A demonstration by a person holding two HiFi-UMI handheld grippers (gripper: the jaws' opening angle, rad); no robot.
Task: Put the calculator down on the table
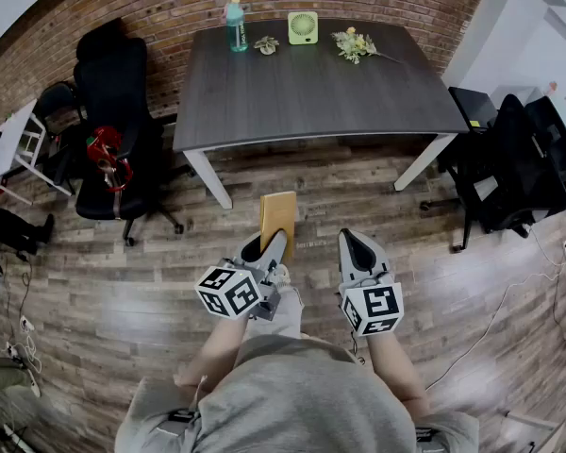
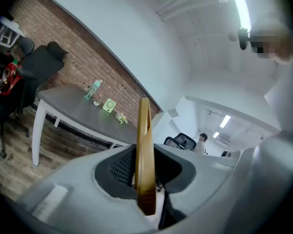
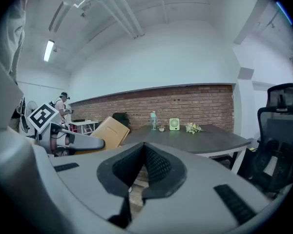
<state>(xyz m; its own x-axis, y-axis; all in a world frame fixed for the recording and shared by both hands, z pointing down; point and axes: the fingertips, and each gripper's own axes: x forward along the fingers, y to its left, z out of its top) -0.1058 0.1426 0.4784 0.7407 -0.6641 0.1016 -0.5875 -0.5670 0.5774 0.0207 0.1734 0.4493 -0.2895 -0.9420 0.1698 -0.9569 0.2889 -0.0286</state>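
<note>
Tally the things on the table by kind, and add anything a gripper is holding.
On the table:
bottle: 1
fan: 1
flower bunch: 1
small ornament, too small to tell its kind: 1
Held in the left gripper:
calculator: 1
Total: 5

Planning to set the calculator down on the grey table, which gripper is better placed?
Left. The left gripper grips the calculator edge-on, pointing toward the table; the right gripper is shut with nothing between its jaws.
</note>
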